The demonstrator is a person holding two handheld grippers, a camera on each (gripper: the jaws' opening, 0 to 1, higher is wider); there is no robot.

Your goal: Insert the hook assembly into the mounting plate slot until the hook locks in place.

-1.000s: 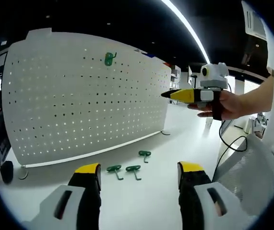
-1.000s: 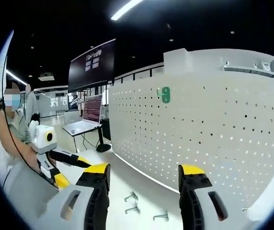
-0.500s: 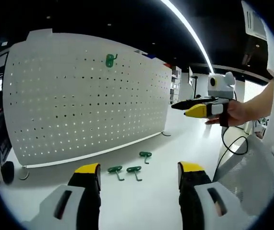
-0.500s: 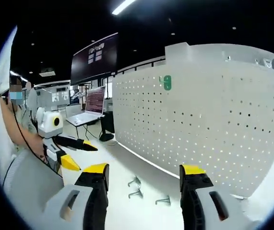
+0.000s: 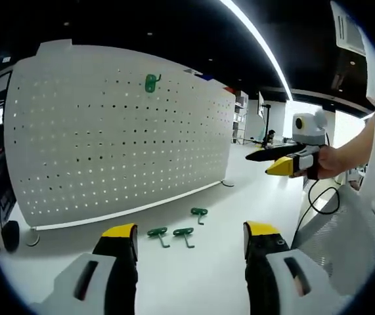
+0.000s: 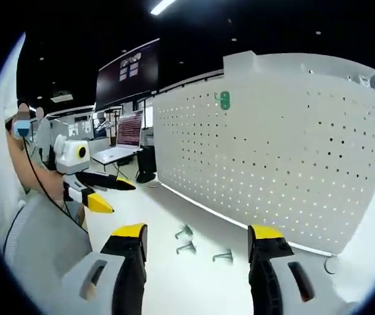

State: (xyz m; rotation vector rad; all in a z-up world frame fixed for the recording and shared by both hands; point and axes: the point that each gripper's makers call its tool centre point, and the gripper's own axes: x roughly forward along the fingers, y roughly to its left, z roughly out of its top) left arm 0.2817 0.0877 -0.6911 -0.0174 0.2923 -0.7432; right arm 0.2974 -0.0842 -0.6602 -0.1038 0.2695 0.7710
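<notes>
While both grippers hang in the air with nothing in them, jaws spread wide on the left gripper [image 5: 190, 239] and the right gripper [image 6: 197, 241]. Three green hooks [image 5: 182, 231] lying loose on the white table [image 5: 207, 275] near the foot of the pegboard [image 5: 108, 131]. One more green hook [image 5: 150, 82] already hung high on the board.

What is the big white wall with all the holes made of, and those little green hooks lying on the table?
The pegboard looks like thin sheet metal painted matte white: it is flat and rigid with neat punched holes, though stiff plastic is possible. The green hooks on the table look like plastic or coated metal: the colour is even and slightly glossy. They are too small to be sure.
</notes>
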